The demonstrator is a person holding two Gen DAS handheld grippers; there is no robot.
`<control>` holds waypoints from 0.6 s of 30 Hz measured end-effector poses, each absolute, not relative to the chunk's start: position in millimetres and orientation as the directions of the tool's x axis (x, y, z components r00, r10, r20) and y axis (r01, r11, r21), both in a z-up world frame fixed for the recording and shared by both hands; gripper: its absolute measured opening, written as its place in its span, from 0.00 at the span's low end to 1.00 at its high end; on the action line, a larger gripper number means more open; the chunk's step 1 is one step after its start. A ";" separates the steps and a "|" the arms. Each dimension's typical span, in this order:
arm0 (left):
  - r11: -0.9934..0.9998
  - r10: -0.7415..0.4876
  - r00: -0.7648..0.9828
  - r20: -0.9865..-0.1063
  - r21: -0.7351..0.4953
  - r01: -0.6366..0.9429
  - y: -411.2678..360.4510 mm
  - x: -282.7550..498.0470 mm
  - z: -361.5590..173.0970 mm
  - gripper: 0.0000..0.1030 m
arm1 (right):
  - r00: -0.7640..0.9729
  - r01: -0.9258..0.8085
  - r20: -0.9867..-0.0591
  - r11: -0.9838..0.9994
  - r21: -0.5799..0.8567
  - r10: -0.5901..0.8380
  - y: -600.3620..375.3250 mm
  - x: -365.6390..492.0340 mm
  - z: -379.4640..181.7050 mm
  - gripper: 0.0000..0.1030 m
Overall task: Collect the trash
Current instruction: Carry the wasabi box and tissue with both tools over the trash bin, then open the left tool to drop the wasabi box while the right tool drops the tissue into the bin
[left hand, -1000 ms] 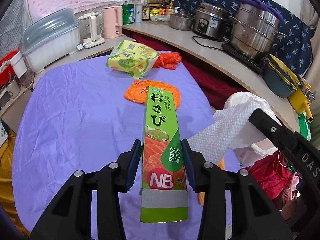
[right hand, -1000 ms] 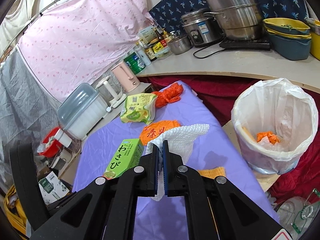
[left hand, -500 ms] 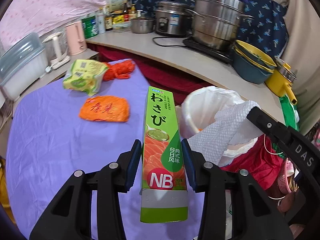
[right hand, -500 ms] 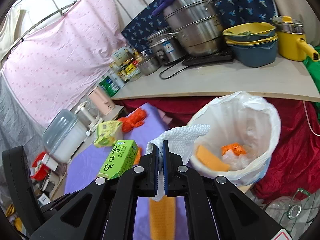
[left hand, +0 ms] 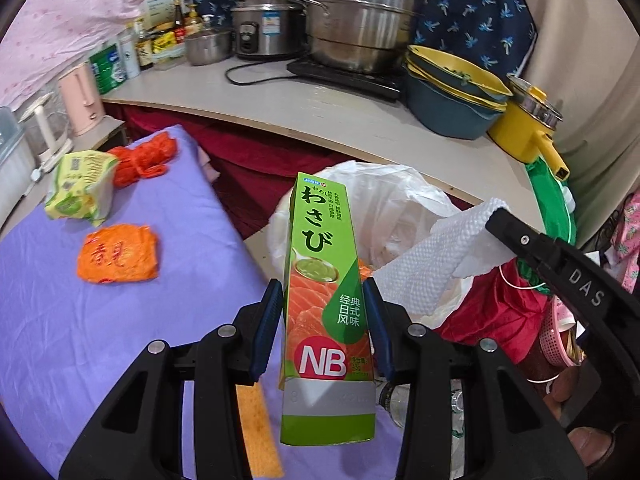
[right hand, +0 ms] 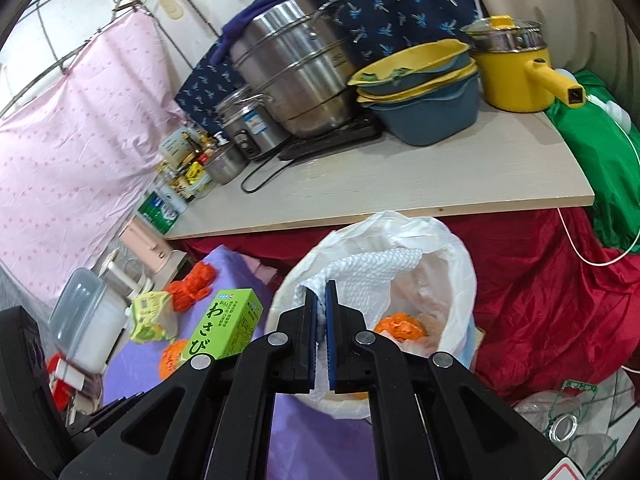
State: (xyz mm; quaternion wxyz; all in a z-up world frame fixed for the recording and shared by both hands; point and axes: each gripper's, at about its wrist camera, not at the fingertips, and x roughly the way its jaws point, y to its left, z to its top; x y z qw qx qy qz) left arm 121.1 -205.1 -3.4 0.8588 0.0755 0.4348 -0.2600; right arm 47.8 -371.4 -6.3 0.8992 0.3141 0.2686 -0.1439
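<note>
My left gripper point(left hand: 324, 304) is shut on a green wasabi box point(left hand: 324, 272), held upright in the air with its far end over the near rim of the bin. My right gripper point(right hand: 322, 292) is shut on a white paper towel point(right hand: 372, 272) and holds it above the white-bagged trash bin point(right hand: 448, 256). The bin also shows in the left wrist view point(left hand: 384, 204), with orange scraps inside. On the purple table point(left hand: 80, 320) lie an orange packet point(left hand: 118, 254), a yellow-green packet point(left hand: 82, 188) and an orange net bag point(left hand: 146, 158).
A wooden counter point(left hand: 304, 116) behind the bin carries steel pots point(left hand: 360, 20), stacked blue and yellow basins point(left hand: 452, 96) and a yellow pot point(left hand: 528, 128). A yellow sponge strip point(left hand: 256, 424) lies by the table's near edge. Red cloth point(right hand: 552, 292) drapes around the bin.
Both grippers have swung right from over the table toward the bin, each still holding its item. The paper towel is now over the bin's opening.
</note>
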 end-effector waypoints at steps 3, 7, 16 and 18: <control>0.834 -0.405 0.462 -0.789 -0.112 0.540 -218.3 131.8 -8.8 0.39 | 0.801 0.455 -0.589 0.746 0.486 -0.106 -384.7 50.4 -16.9 0.04; 0.819 -0.414 0.445 -0.794 -0.112 0.562 -234.4 148.1 -16.1 0.39 | 0.787 0.484 -0.605 0.729 0.484 -0.121 -396.3 52.7 -26.9 0.04; 0.826 -0.415 0.454 -0.789 -0.117 0.552 -245.3 167.4 -21.4 0.58 | 0.773 0.503 -0.622 0.721 0.476 -0.129 -405.0 56.3 -36.7 0.04; 0.835 -0.407 0.472 -0.782 -0.108 0.540 -242.4 168.1 -19.4 0.61 | 0.771 0.502 -0.624 0.724 0.473 -0.127 -405.3 60.4 -37.7 0.04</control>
